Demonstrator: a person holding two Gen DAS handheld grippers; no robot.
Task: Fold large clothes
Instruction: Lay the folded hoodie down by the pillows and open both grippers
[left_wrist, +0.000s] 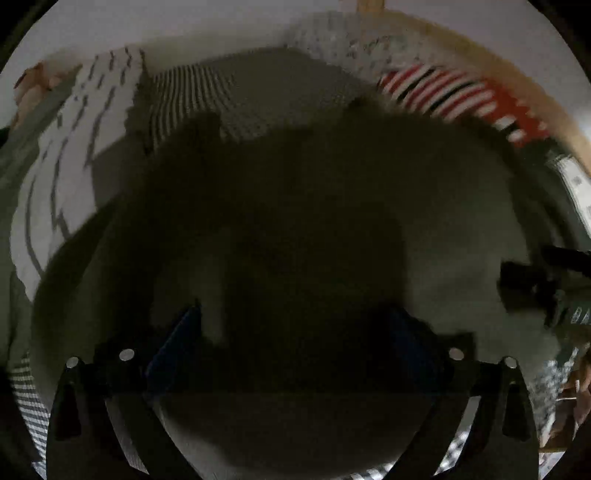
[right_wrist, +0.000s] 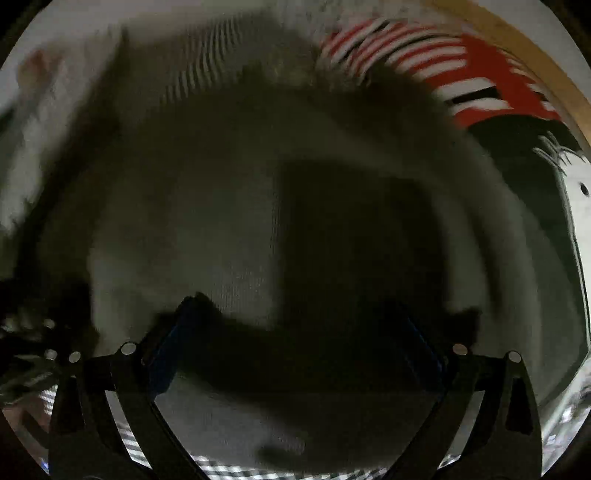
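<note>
A large grey-white garment (left_wrist: 443, 229) lies spread on the bed and fills most of the left wrist view; it also fills the right wrist view (right_wrist: 221, 229). Both views are dark and blurred. My left gripper (left_wrist: 295, 332) hovers close above the garment with its blue-padded fingers (left_wrist: 177, 347) wide apart and nothing between them. My right gripper (right_wrist: 299, 332) is likewise close over the cloth, fingers (right_wrist: 173, 343) spread wide and empty. The right gripper shows as a dark shape at the right edge of the left wrist view (left_wrist: 535, 284).
A red, white and black striped cloth (left_wrist: 450, 96) lies at the far right by a wooden bed frame (left_wrist: 554, 110); it also shows in the right wrist view (right_wrist: 443, 62). A black-and-white striped cloth (left_wrist: 184, 99) and a white patterned pillow (left_wrist: 92, 122) lie at the back left.
</note>
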